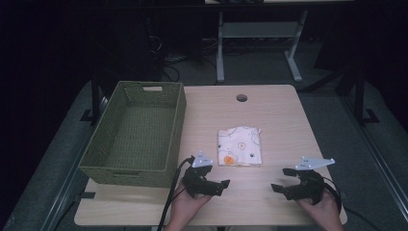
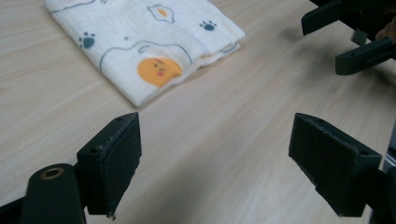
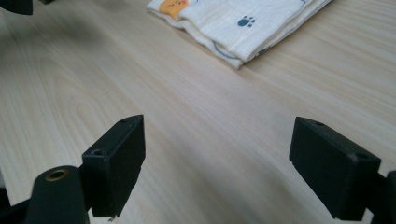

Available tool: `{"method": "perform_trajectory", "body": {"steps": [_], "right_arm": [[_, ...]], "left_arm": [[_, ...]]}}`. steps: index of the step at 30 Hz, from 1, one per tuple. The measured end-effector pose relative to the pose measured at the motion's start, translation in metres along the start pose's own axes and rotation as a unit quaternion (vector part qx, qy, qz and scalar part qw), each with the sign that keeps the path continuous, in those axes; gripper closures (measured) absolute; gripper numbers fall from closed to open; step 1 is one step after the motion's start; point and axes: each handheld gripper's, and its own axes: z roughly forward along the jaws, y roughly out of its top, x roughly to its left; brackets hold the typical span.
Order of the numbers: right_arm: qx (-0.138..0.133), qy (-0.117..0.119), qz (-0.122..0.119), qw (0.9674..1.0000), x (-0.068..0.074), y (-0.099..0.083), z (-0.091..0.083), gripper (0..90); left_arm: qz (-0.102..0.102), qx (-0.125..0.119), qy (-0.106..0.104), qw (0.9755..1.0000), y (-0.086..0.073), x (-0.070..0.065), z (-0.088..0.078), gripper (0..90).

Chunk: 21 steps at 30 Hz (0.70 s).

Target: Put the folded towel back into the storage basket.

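High view: we hold both grippers, left (image 1: 219, 185) and right (image 1: 281, 180), wide open and empty near the table's front edge; the folded cloth (image 1: 240, 146) lies untouched, nothing in the basket (image 1: 178, 113) yet.

High view looks forward and down over the table (image 1: 284, 110); both gripper views skim low, sharing the folded cloth (image 2: 149, 42) at twelve o'clock.
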Motion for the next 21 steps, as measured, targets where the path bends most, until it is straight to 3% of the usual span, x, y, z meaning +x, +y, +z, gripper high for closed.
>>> {"method": "perform_trajectory", "body": {"steps": [5, 6, 10, 18, 21], "right_arm": [[0.007, 0.010, 0.014, 0.9998, -0.013, 0.012, 0.004, 18.2], [0.007, 0.011, 0.013, 0.9998, -0.015, 0.015, 0.005, 18.3], [0.011, 0.013, 0.016, 0.9997, -0.021, 0.026, 0.006, 18.3], [0.025, 0.017, 0.009, 0.9995, -0.031, 0.051, 0.018, 20.1], [0.023, 0.022, 0.010, 0.9994, -0.033, 0.059, 0.021, 20.7]], "left_arm": [[-0.013, 0.003, 0.003, 0.9999, 0.008, 0.006, 0.009, 17.3], [-0.014, 0.001, 0.015, 0.9998, 0.010, 0.006, 0.012, 17.4], [-0.015, 0.011, 0.026, 0.9995, 0.010, 0.007, 0.018, 17.5], [-0.031, 0.015, 0.033, 0.9989, 0.017, 0.016, 0.026, 17.5], [-0.040, 0.020, 0.026, 0.9987, 0.019, 0.020, 0.029, 17.7]]}}
